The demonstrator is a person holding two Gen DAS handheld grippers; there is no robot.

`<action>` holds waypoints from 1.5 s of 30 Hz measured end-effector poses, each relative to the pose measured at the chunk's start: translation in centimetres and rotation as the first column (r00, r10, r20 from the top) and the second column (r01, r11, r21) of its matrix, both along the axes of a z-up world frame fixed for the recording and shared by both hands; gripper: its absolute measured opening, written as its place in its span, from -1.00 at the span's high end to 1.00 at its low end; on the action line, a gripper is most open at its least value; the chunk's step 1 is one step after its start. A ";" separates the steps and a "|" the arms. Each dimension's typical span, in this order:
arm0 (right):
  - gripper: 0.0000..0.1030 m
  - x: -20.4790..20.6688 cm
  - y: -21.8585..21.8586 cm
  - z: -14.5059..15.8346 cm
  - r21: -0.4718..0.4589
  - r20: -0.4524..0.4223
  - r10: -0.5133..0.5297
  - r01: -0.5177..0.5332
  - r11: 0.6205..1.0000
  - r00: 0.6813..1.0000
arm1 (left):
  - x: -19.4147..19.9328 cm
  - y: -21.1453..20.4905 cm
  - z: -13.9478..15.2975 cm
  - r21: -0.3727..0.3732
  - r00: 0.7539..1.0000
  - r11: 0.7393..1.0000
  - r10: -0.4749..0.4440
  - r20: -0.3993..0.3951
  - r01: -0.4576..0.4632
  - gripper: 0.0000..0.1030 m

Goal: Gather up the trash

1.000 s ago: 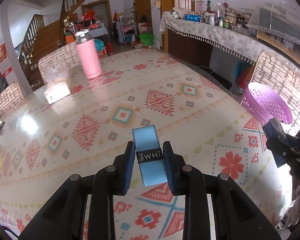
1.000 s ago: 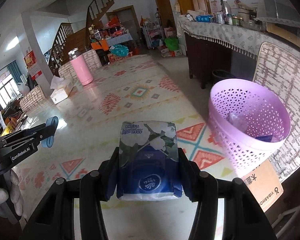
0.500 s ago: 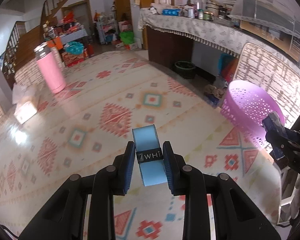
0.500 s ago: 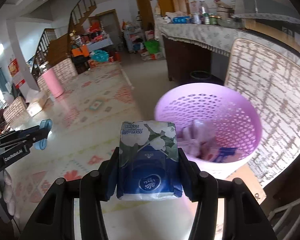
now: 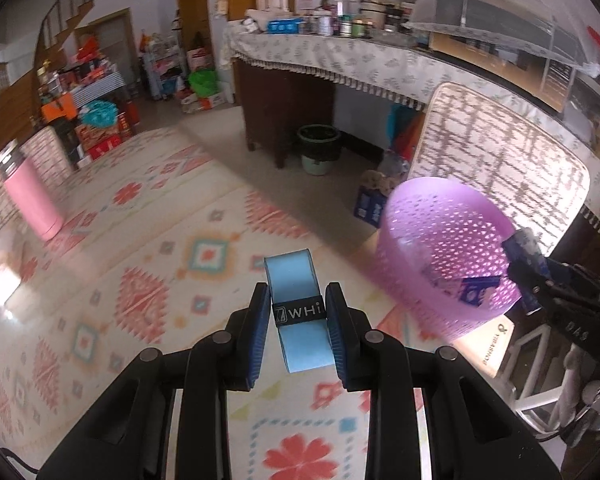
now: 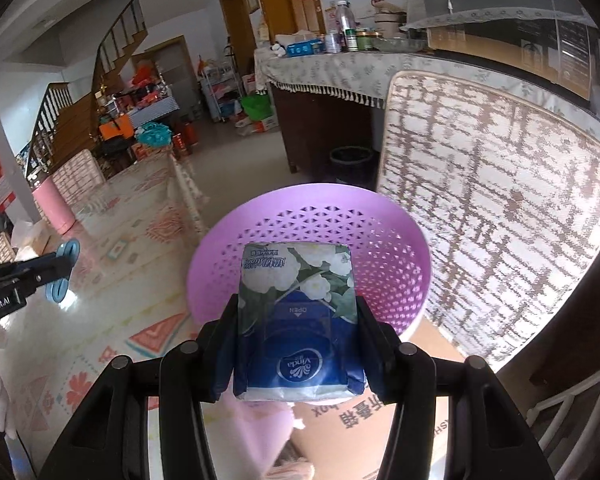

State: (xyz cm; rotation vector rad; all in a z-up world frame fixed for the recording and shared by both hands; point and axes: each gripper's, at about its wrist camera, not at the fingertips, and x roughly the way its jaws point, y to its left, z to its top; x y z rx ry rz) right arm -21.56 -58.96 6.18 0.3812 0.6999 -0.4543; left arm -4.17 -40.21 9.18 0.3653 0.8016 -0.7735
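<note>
My left gripper [image 5: 297, 312] is shut on a light blue roll with a black band [image 5: 296, 308], held above the patterned table. My right gripper [image 6: 296, 320] is shut on a blue and white tissue pack [image 6: 296, 312], held over the mouth of the purple perforated basket [image 6: 384, 240]. In the left wrist view the basket [image 5: 440, 240] is to the right, with the right gripper [image 5: 528, 276] and its pack at the basket's right rim. The left gripper [image 6: 62, 270] shows at the left of the right wrist view. Some trash lies inside the basket.
The table has a patterned cloth [image 5: 140, 280]. A pink flask [image 5: 30, 196] stands at its far left. A woven chair back [image 6: 500, 232] is right behind the basket. A cardboard box [image 6: 380, 420] lies under the basket. A dark bin [image 5: 319, 148] stands on the floor beyond.
Both grippers swung right towards the basket. The right gripper carried the tissue pack from beside the basket to over its opening. The left gripper still holds the blue roll.
</note>
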 end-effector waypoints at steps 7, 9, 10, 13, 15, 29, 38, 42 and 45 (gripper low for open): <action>-0.13 0.1 -1.5 -0.5 0.016 0.008 -0.007 0.007 1.000 1.000 | -0.7 -4.8 0.3 -0.013 0.997 0.997 -0.079 -0.016 0.078 0.47; -0.13 0.3 -2.0 -0.4 0.021 0.019 -0.008 0.007 1.000 1.000 | -0.9 -6.4 0.5 -0.028 0.995 0.995 -0.100 -0.026 0.099 0.47; -0.13 0.4 -2.2 -0.4 0.024 0.024 -0.009 0.009 1.000 1.000 | -0.9 -7.0 0.5 -0.034 0.994 0.994 -0.107 -0.032 0.106 0.47; -0.13 0.9 -3.1 -0.4 0.027 0.046 -0.016 0.014 1.000 0.999 | -0.8 -9.4 0.6 -0.059 0.989 0.989 -0.137 -0.055 0.134 0.47; -0.13 1.4 -3.7 -0.4 0.021 0.055 -0.021 0.020 1.000 0.998 | -0.7 -10.8 0.6 -0.077 0.984 0.984 -0.164 -0.072 0.159 0.47; -0.33 0.3 -3.7 -2.1 0.078 0.063 -0.075 0.070 0.994 0.995 | -1.6 -8.3 0.9 -0.097 0.988 0.985 -0.147 -0.046 0.142 -0.39; -0.35 -3.0 -0.5 -0.9 0.142 0.113 -0.103 0.086 0.986 0.988 | -3.9 -1.8 3.8 -0.197 0.996 0.978 -0.081 -0.023 0.075 -0.45; -0.41 -4.0 2.1 0.5 0.128 0.131 -0.088 0.071 0.989 0.987 | -5.7 1.7 5.2 -0.241 1.000 0.970 -0.018 0.025 0.023 -0.56; -0.41 -4.6 4.5 1.5 0.091 0.135 -0.067 0.054 0.994 0.989 | -7.3 4.8 6.4 -0.280 0.995 0.960 0.048 0.084 -0.023 -0.63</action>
